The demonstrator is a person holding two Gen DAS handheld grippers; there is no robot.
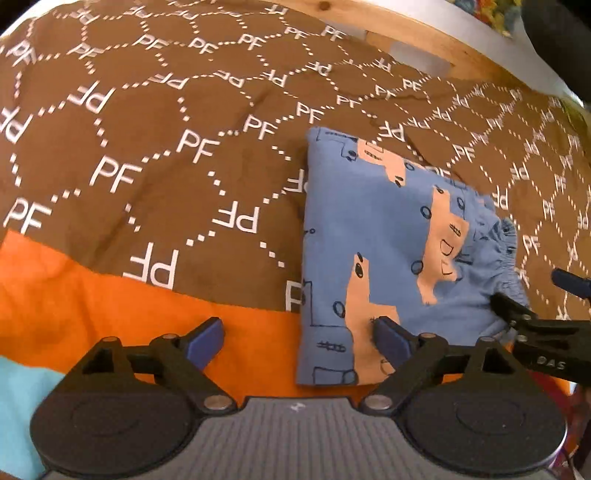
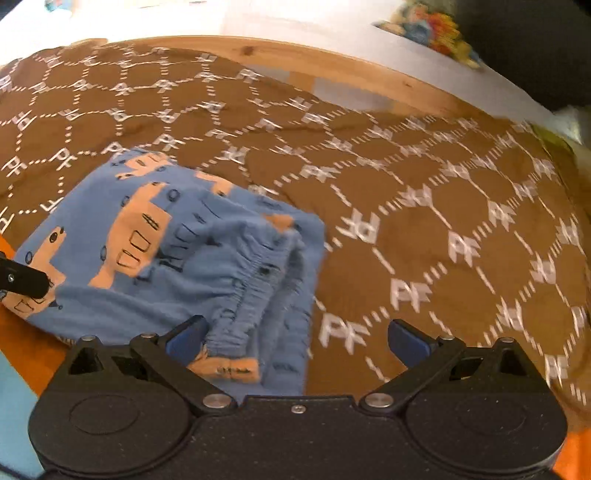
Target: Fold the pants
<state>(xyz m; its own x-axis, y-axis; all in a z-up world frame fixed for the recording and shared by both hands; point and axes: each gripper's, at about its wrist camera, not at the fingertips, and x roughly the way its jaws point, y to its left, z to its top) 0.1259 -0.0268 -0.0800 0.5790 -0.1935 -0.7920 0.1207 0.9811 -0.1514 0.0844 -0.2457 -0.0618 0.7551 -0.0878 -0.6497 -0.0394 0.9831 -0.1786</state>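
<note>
pants (image 1: 373, 236): blue, tan animal print, folded into compact rectangle, flat on bedspread; elastic waistband (image 2: 255, 280) on top layer, gathered, facing right side of the fold
pants location: right of centre in left wrist view, near edge lapping over orange band; left-of-centre and near in right wrist view
bedspread (image 1: 147, 122): brown, white "PF" letters in dotted hexagons; orange band (image 1: 110, 295) along near edge, light blue strip (image 1: 18, 387) nearer still at left
left tool (image 1: 297, 341): released, jaws spread wide, nothing between pads; right finger (image 1: 391, 341) over near-left corner of pants, contact unclear; left finger (image 1: 207, 341) over orange band, clear of cloth
right tool (image 2: 295, 341): released, jaws wide apart; left finger (image 2: 186, 341) at waistband edge of pants, touching or just above, cannot tell; right finger (image 2: 408, 343) over bare bedspread
right tool in left view: seen at right edge (image 1: 528, 299), tips either side of waistband end, not pinching
left tool in right view: dark tip (image 2: 29, 282) at left edge, over pants
bed frame (image 2: 332, 62): pale wood rail along far side of bedspread
far right: colourful blurred item (image 2: 436, 33), not identifiable
blur: right wrist view smeared, detail soft
</note>
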